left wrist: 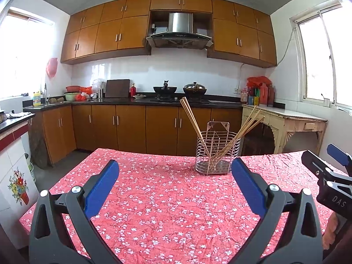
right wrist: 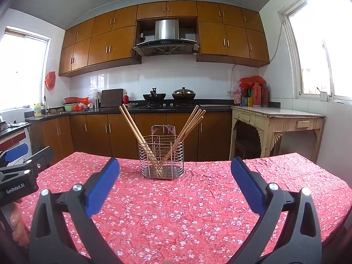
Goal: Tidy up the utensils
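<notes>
The left gripper (left wrist: 175, 171) is hovering above the desk (left wrist: 158, 209), its blue-padded fingers (left wrist: 102, 188) spread wide apart and gripping nothing. The right gripper (right wrist: 175, 171) is hovering likewise over the same floral red cloth, jaws fully parted and carrying nothing. Each gripper is showing at the edge of the other's view: the right one at the far right of the left wrist view, the left one at the far left of the right wrist view, well apart from each other.

The wire utensil holder (right wrist: 161, 159) is standing upright near the far edge of the desk, clear of both grippers. The chopsticks (right wrist: 134, 129) are sitting inside it, tips down on its perforated base, and are leaning outward in two groups: two to the left, a larger bundle (right wrist: 189, 125) to the right. In the left wrist view the holder (left wrist: 217, 154) is appearing just inside the right finger's line, though farther back on the desk and not touching it.

Behind the desk, wooden cabinets are running along the wall, a range hood (right wrist: 166, 37) is hanging above two woks (right wrist: 154, 96) on the stove, and a pale side table (right wrist: 277, 121) is standing at right beneath a window.
</notes>
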Action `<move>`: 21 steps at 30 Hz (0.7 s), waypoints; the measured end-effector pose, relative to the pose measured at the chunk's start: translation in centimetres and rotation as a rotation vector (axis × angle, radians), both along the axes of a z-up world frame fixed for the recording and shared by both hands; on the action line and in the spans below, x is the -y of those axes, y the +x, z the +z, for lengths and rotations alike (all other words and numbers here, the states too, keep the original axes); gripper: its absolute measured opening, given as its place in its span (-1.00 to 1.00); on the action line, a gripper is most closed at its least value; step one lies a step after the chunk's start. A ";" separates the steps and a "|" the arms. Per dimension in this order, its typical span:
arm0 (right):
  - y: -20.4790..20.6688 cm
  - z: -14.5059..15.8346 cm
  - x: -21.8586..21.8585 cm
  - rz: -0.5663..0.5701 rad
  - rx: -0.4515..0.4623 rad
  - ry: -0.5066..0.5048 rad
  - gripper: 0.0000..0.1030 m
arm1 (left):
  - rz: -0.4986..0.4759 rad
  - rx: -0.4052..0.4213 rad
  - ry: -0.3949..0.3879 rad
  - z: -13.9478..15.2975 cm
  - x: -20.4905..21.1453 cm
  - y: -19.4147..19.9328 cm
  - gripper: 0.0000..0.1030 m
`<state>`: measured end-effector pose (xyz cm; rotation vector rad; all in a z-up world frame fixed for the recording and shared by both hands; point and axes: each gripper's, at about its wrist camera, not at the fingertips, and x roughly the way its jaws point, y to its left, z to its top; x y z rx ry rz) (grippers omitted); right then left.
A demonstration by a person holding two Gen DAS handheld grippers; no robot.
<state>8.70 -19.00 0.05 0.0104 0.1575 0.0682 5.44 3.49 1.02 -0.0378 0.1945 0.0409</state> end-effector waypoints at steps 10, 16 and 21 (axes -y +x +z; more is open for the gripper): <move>0.0 -0.2 -0.1 0.004 -0.006 0.003 0.92 | -0.001 -0.006 -0.003 -0.2 -0.1 0.0 0.96; 0.2 -0.2 0.0 0.005 -0.008 0.006 0.92 | 0.002 -0.009 -0.005 -0.2 0.0 0.2 0.95; 0.2 -0.3 0.0 0.004 -0.012 0.011 0.92 | 0.005 -0.009 -0.002 -0.2 -0.1 0.2 0.95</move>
